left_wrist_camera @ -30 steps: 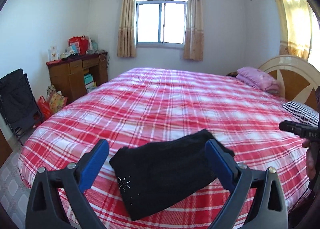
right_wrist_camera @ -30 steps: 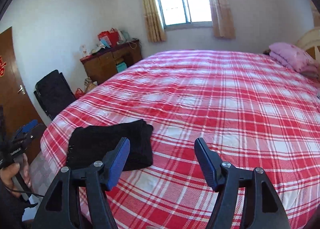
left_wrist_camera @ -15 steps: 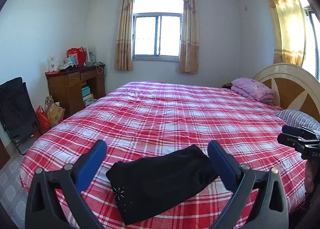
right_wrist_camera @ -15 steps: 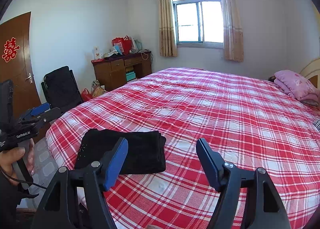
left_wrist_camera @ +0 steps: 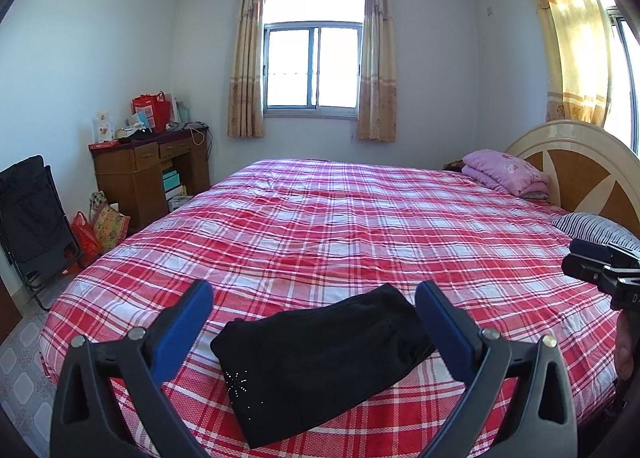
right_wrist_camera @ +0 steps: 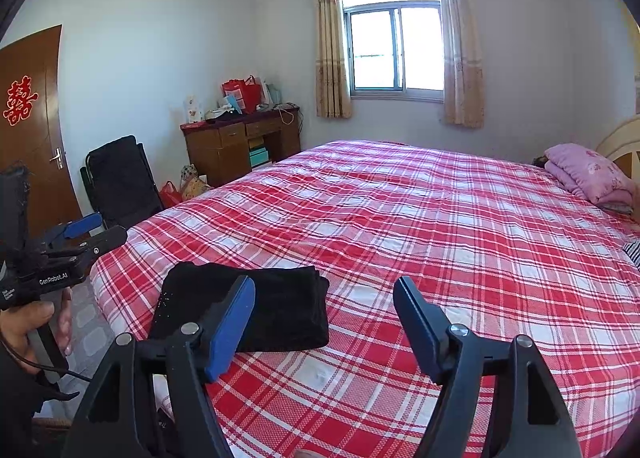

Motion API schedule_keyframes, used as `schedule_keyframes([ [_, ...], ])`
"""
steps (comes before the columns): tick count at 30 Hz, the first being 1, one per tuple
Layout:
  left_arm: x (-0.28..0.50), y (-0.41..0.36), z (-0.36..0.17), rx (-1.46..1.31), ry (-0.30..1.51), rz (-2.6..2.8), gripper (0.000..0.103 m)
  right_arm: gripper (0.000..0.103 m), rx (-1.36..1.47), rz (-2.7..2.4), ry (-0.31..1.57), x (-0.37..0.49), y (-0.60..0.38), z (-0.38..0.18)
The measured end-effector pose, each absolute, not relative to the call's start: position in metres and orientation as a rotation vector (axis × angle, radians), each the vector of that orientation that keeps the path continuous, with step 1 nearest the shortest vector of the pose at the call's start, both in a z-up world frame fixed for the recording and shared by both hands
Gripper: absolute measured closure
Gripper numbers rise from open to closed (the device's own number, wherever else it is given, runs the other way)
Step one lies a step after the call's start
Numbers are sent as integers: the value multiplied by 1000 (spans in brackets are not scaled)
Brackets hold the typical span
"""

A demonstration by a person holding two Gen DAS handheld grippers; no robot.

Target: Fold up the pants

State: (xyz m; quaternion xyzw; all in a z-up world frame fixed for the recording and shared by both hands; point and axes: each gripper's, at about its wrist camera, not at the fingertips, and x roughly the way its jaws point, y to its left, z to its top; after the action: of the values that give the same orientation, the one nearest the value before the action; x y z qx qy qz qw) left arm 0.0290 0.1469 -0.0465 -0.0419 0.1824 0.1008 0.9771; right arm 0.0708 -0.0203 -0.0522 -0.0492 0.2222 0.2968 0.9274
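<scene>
Two open grippers, one folded bundle — the folding looks finished.

The black pants (left_wrist_camera: 320,358) lie as a compact, layered rectangle near the foot corner of the bed (left_wrist_camera: 360,226), on the red plaid cover. The left gripper (left_wrist_camera: 312,314) hangs above them with its jaws spread wide, pads clear of the cloth; the right gripper (right_wrist_camera: 324,310) is off to one side over bare cover — nothing between its jaws, which are wide apart too. By my reading no fold remains; the next move calls only for a check that the edges sit square, or a light press to flatten the stack.
</scene>
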Motion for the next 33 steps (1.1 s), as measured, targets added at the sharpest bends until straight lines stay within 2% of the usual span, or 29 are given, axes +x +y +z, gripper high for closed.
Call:
schedule_keyframes([
  [33,42,149,-55,-89,435,223,0,29,-124,616,452,69,-14,-58],
])
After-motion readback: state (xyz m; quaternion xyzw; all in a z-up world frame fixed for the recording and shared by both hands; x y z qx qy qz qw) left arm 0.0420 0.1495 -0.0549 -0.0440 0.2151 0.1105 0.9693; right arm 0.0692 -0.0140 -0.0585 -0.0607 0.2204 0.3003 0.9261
